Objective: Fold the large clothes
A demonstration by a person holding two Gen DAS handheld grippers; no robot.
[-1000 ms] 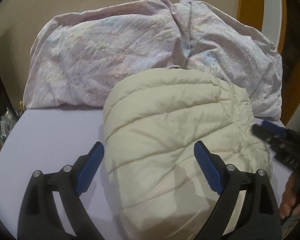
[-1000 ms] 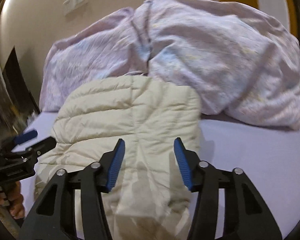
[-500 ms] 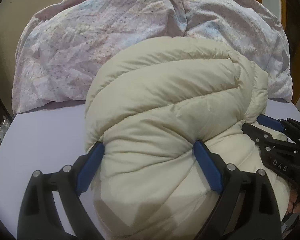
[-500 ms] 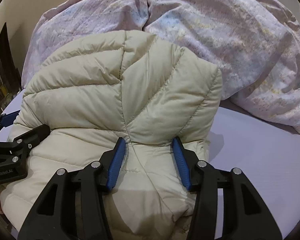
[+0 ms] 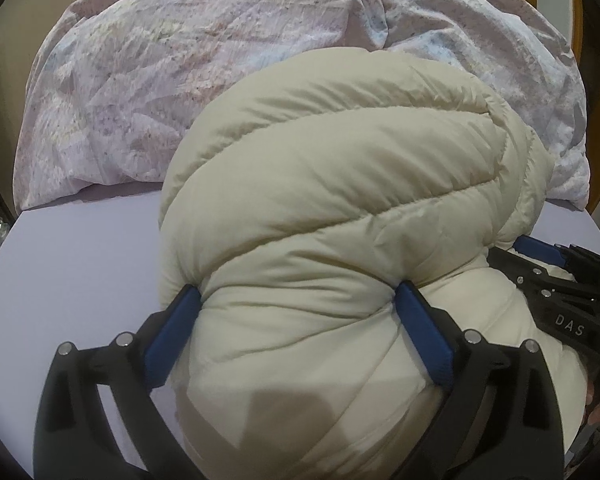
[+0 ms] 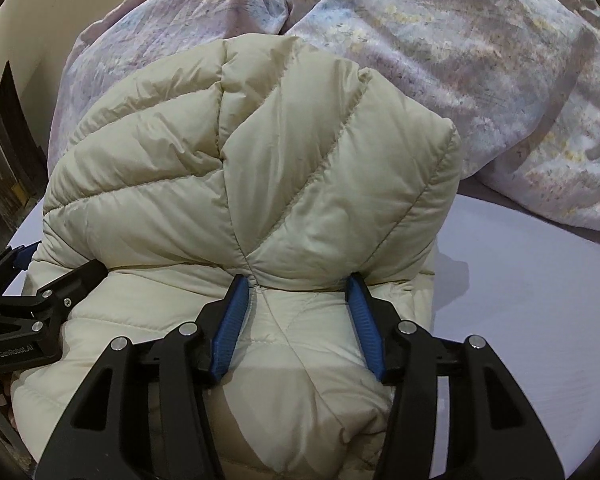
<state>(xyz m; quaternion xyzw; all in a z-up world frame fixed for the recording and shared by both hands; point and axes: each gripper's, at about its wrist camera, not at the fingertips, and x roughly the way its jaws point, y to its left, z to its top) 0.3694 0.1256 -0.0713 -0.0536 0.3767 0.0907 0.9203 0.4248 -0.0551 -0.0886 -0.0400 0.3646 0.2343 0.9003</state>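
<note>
A cream quilted puffer jacket (image 5: 340, 208) lies bunched on the lilac bed sheet (image 5: 80, 264); it also fills the right wrist view (image 6: 260, 168). My left gripper (image 5: 300, 300) is wide open with the jacket's thick fold bulging between its blue pads (image 5: 172, 328). My right gripper (image 6: 296, 284) is open too, its blue pads (image 6: 232, 312) pressed against both sides of a jacket fold. The right gripper shows at the right edge of the left wrist view (image 5: 560, 280), and the left gripper shows at the left of the right wrist view (image 6: 28, 296). The jacket's lower part is hidden beneath the grippers.
A crumpled pale floral duvet (image 5: 180, 72) is heaped behind the jacket, also in the right wrist view (image 6: 480, 60). Bare sheet lies to the jacket's left and to its right (image 6: 520, 300). A beige wall (image 6: 52, 8) and dark furniture (image 6: 4, 152) stand beyond the bed.
Both grippers have pushed forward into the jacket; its upper part has been lifted and rolled up over the lower part, and now bulges between the jaws.
</note>
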